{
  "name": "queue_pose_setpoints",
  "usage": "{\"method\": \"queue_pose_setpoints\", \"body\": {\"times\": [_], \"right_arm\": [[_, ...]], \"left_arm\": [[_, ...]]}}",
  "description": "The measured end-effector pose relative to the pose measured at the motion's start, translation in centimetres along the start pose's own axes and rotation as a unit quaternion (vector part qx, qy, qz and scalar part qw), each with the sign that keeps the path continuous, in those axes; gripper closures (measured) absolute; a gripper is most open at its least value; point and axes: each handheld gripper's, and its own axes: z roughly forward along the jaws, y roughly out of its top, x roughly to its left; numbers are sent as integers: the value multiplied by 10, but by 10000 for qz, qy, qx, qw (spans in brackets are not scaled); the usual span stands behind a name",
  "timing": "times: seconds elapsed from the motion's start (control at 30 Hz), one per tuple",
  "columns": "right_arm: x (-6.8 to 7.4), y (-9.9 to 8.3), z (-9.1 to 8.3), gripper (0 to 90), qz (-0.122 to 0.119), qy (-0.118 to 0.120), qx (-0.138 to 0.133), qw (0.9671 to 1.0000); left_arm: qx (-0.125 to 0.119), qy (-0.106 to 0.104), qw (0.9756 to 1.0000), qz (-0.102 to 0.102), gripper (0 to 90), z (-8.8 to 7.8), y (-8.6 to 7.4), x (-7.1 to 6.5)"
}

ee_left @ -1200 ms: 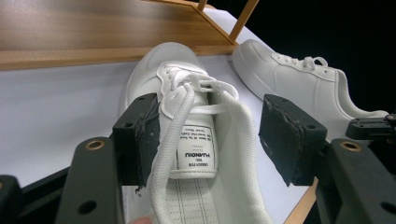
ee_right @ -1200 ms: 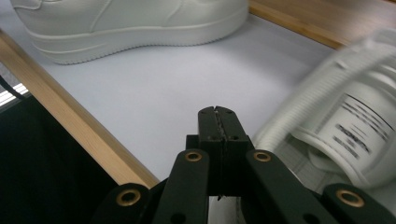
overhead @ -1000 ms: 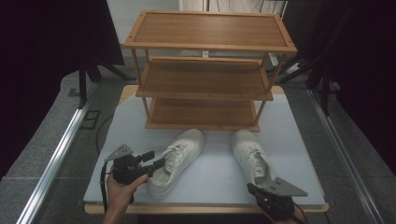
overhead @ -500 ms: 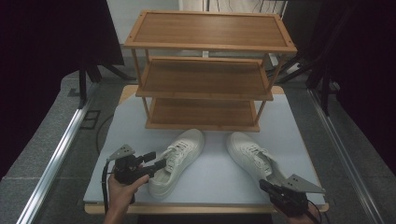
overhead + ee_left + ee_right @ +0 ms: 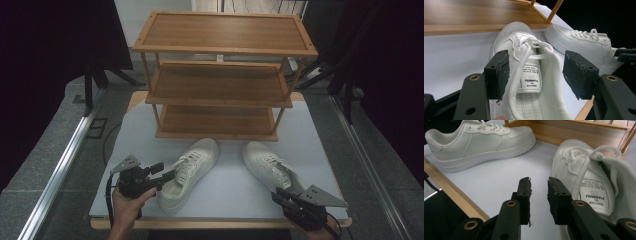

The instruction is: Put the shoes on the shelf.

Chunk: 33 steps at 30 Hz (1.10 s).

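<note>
Two white sneakers lie on the pale table (image 5: 227, 182) in front of a wooden shoe rack (image 5: 220, 97). My left gripper (image 5: 164, 171) (image 5: 539, 72) is open, and its pads (image 5: 499, 73) straddle the heel opening of the left sneaker (image 5: 192, 164) (image 5: 529, 62) without pressing on it. The right sneaker (image 5: 270, 167) (image 5: 589, 175) lies with its toe angled toward the left one. My right gripper (image 5: 279, 196) (image 5: 539, 187) sits just behind and beside its heel. Its jaws have just been opening and stand a little apart with nothing between them.
The rack has three bare shelves and fills the far half of the table; its bottom shelf (image 5: 215, 122) lies just beyond the sneakers' toes. The table's wooden front edge (image 5: 220, 222) runs close under both grippers. Grey floor and a metal rail (image 5: 65, 160) lie to the left.
The right sneaker's toe has swung toward the left sneaker. My right gripper, earlier at its heel, has come off it and drawn back toward the front right. The left gripper has stayed put.
</note>
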Motion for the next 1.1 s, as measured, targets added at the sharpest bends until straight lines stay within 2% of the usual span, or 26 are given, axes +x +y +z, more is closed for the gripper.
{"method": "queue_pose_setpoints", "body": {"times": [0.17,0.33,0.47,0.57,0.77,0.87,1.1], "right_arm": [[-4,7,-6,647,36,-11,-211,9998],[-12,19,-13,579,14,-161,-402,9991],[-27,26,-13,527,-34,-267,-429,9987],[-45,27,-11,497,139,-234,-399,9988],[-72,25,-6,434,270,-404,-278,9984],[-83,22,-3,416,447,-302,-243,9982],[-91,19,9,397,478,-179,-71,9987]], "left_arm": [[35,72,9999,66,379,1,2,-1],[-14,147,9998,128,379,-2,6,-2],[-30,232,9996,168,379,-3,10,-1],[4,271,9995,167,377,-1,11,1],[131,341,9992,139,372,10,13,7],[220,369,9989,171,365,17,13,8],[371,408,9982,225,349,29,11,9]]}}
